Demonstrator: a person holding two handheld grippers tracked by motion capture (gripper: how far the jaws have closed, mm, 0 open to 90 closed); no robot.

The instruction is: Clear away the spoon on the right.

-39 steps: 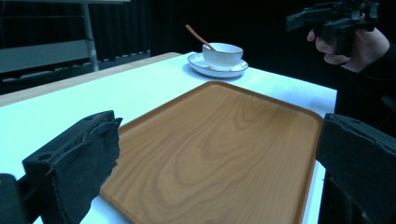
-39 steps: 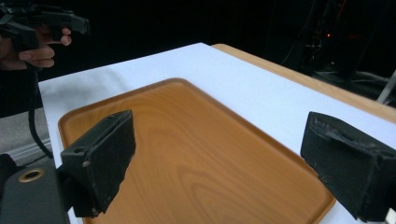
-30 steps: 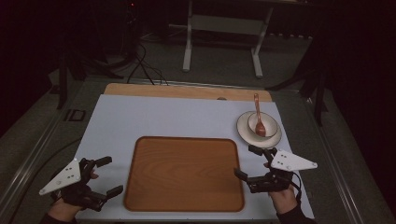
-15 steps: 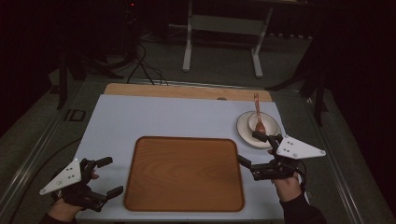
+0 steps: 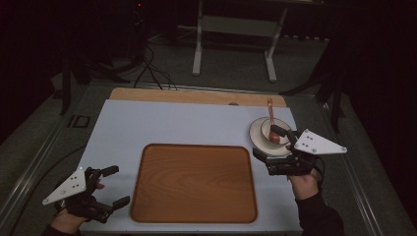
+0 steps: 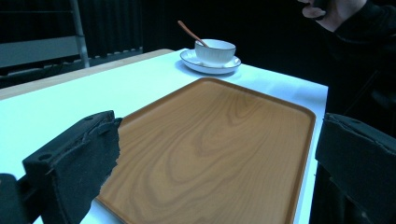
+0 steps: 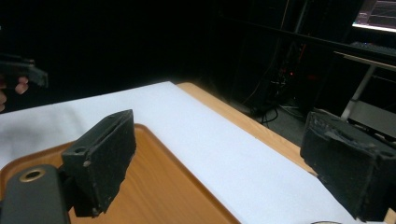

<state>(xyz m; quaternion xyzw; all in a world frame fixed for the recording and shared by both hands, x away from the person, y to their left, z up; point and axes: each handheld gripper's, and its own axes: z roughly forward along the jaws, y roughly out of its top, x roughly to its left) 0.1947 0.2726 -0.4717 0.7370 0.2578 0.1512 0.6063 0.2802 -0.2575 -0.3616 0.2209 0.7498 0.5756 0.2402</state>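
Hovering right tool (image 5: 271, 150) spread beside bowl (image 5: 273, 131), wooden tray (image 5: 194, 183)

A white mat (image 5: 187, 125) covers most of the table, with a strip of bare wooden tabletop (image 5: 196, 96) showing along its far edge. Beyond the table, a grey metal stand (image 5: 235, 27) rests on the dark floor, cables (image 5: 150, 66) lying near it.

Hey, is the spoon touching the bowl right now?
Touching. The left gripper view shows the spoon standing inside the bowl, its handle leaning on the rim.
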